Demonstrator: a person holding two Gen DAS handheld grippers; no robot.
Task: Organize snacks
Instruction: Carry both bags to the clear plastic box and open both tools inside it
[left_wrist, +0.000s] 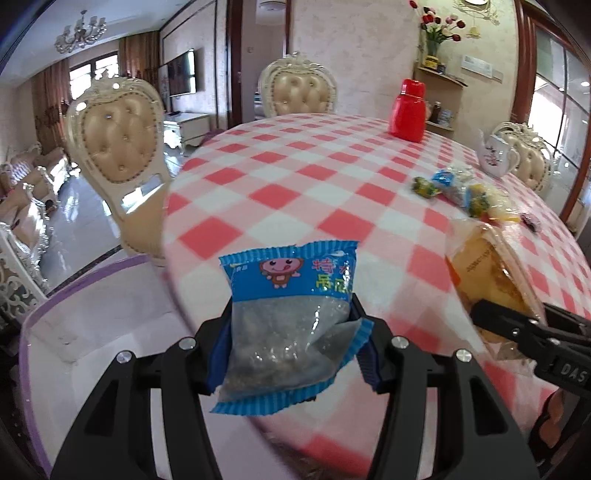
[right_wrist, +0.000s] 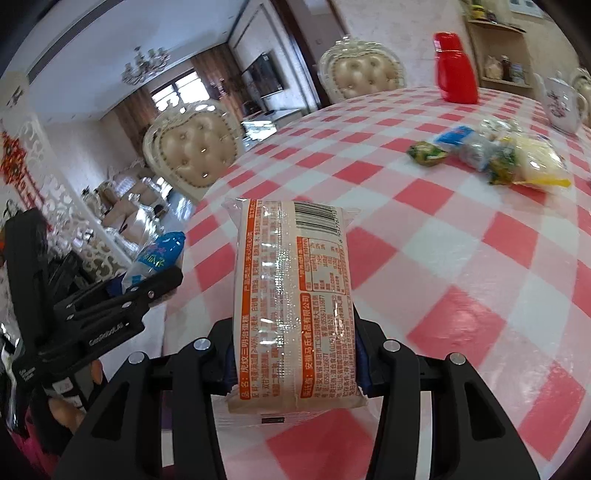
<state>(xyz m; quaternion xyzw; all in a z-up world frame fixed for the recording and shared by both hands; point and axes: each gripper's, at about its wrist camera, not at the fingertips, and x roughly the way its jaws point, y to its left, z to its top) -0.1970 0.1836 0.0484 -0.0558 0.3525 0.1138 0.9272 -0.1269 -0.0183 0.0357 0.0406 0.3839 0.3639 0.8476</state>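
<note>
My left gripper (left_wrist: 291, 317) is shut on a blue snack packet (left_wrist: 291, 317) with a cartoon face and a clear lower half, held above the near-left edge of the checked table (left_wrist: 295, 184). My right gripper (right_wrist: 293, 354) is shut on an orange-printed cake packet (right_wrist: 293, 295), held over the table's near edge. The cake packet (left_wrist: 487, 273) and right gripper (left_wrist: 532, 328) show at the right of the left wrist view. The left gripper (right_wrist: 122, 295) and blue packet (right_wrist: 159, 254) show at the left of the right wrist view. A pile of loose snacks (right_wrist: 498, 155) lies at the far right of the table.
A white bin with a purple rim (left_wrist: 74, 295) stands below the table's left edge. A red flask (left_wrist: 408, 110) and a white teapot (left_wrist: 495, 155) stand at the table's far side. Padded chairs (left_wrist: 118, 144) surround the table.
</note>
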